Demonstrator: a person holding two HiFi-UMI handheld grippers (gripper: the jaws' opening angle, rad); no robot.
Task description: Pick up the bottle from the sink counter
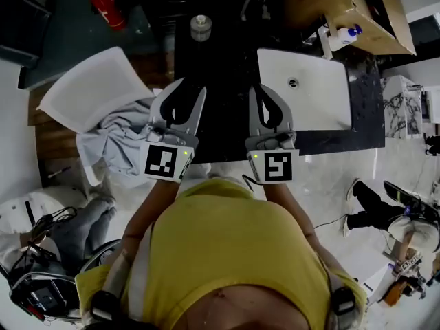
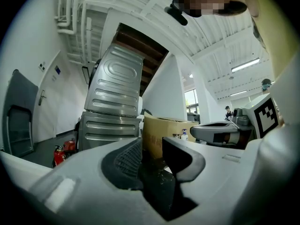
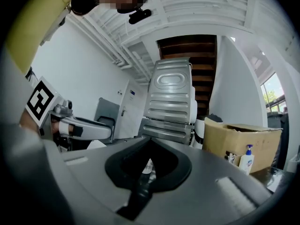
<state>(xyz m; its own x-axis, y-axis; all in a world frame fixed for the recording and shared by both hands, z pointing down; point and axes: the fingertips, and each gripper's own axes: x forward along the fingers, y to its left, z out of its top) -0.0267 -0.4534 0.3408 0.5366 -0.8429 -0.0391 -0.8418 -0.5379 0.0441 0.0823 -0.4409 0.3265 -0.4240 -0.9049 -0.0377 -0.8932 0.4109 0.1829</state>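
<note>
Zero contact so far, so the pick hasn't really started. Both tools sit at the near edge of the dark tabletop (image 1: pixel 227 67), close in front of the person.

Left tool (image 1: pixel 192 86): jaws apart with a clear gap and nothing between them.

Right tool (image 1: pixel 261 89): jaw tips together, clamped on nothing. In the right gripper view, a small clear shape shows far off through the loop of its jaws. That's likely the bottle, so this tool looks roughly aimed at it.

White sink (image 1: pixel 323 108) is set into the tabletop just right of the right tool, and its basin looks bare.

Bottle (image 1: pixel 200 27) stands upright at the far side of the tabletop, left of the sink. It's well apart from both tools, roughly ahead of the left one, and untouched.

Farther right there's a pump bottle (image 1: pixel 346 36) beside a cardboard box (image 1: pixel 371 19). I read that as clutter, not the target, though the task line doesn't rule it out.

Still to do, as I judge it:
- reach across the tabletop
- straddle the bottle with open jaws
- close on it
- lift it

The left tool is already open. The right would have to open first.
</note>
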